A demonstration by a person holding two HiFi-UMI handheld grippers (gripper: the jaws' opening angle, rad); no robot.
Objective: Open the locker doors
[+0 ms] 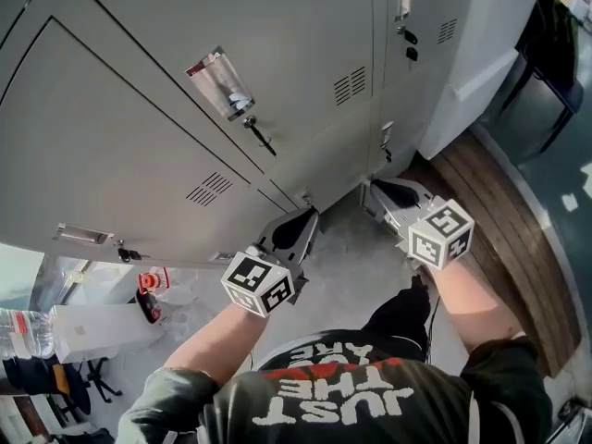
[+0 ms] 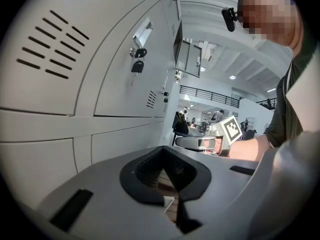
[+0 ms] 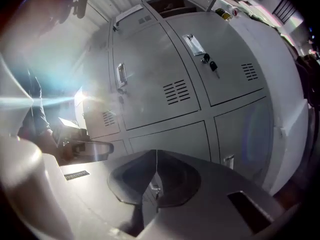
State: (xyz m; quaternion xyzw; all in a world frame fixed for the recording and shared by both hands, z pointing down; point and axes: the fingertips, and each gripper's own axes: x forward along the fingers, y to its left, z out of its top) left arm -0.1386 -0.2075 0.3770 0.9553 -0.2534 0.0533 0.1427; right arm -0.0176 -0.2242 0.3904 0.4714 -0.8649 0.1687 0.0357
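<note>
The grey locker doors (image 1: pixel 139 155) in front of me all stand closed. One door has a handle plate (image 1: pixel 220 83) with a key (image 1: pixel 257 133) hanging in the lock under it. In the left gripper view the key (image 2: pixel 138 64) is up and to the left; in the right gripper view the key (image 3: pixel 210 63) is high on the right. My left gripper (image 1: pixel 308 216) points at the lower doors, close to them, shut and with nothing in it (image 2: pixel 162 148). My right gripper (image 1: pixel 381 191) is beside it, also shut and holding nothing (image 3: pixel 156 151), and aims at a small lower handle (image 1: pixel 386 141).
A curved wooden strip (image 1: pixel 499 229) runs along the floor on the right. At lower left lie a water bottle (image 1: pixel 18 331), a white box (image 1: pixel 102 326) and a red-topped item (image 1: pixel 153 280). A dark chair (image 1: pixel 555 44) stands at upper right.
</note>
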